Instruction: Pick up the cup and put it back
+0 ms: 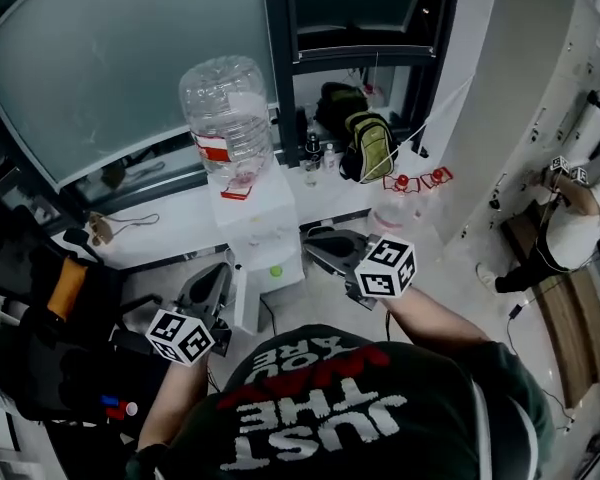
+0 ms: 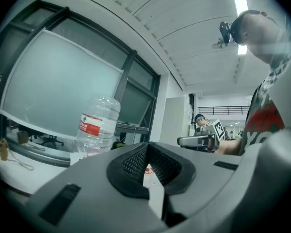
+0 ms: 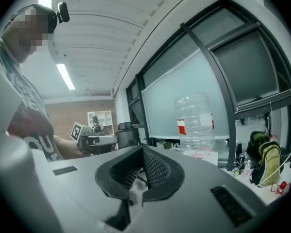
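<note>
Head view looks down on a white water dispenser (image 1: pixel 255 218) topped by a clear bottle (image 1: pixel 227 108). It stands against a window ledge (image 1: pixel 170 223) just ahead of both tools. Left gripper (image 1: pixel 220 278) and right gripper (image 1: pixel 325 246) flank its front, each with jaws pressed together on nothing. Open floor (image 1: pixel 450 268) lies to the right gripper's right, and a black chair (image 1: pixel 40 308) crowds the left gripper's left. Which item is the cup, and how it lies, I cannot tell.

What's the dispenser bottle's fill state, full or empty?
Looks empty: the bottle on the dispenser is see-through top to bottom, no water line.
</note>
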### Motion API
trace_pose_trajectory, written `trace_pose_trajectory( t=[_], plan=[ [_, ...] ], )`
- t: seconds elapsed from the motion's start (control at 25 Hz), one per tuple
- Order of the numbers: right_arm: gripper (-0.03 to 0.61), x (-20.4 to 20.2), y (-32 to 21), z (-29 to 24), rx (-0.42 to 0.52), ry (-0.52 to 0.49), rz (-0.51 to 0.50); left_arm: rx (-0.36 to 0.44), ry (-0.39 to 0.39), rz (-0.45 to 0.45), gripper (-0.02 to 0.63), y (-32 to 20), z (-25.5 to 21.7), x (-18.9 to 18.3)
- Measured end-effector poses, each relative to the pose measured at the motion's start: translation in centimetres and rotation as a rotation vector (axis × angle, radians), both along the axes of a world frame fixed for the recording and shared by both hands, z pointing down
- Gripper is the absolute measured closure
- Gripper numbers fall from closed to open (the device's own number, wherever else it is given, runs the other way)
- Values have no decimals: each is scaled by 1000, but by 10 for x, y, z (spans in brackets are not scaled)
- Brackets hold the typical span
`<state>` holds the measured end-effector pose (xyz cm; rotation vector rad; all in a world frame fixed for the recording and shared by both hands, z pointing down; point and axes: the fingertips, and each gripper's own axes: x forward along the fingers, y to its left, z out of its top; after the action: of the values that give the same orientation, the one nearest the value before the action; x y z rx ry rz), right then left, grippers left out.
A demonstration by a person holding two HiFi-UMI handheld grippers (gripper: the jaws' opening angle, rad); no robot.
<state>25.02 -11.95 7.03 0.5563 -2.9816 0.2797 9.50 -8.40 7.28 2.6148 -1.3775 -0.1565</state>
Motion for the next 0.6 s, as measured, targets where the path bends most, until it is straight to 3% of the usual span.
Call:
trace_pose_trajectory(
  t=[0.2,0.6],
  plan=[
    [545,-14,3,-4,14,17,3,17,-5,28,606,1,-3,-11],
    [545,-19,1,3,21,44,-7,1,11,-11,606,8,10,-23]
  ],
)
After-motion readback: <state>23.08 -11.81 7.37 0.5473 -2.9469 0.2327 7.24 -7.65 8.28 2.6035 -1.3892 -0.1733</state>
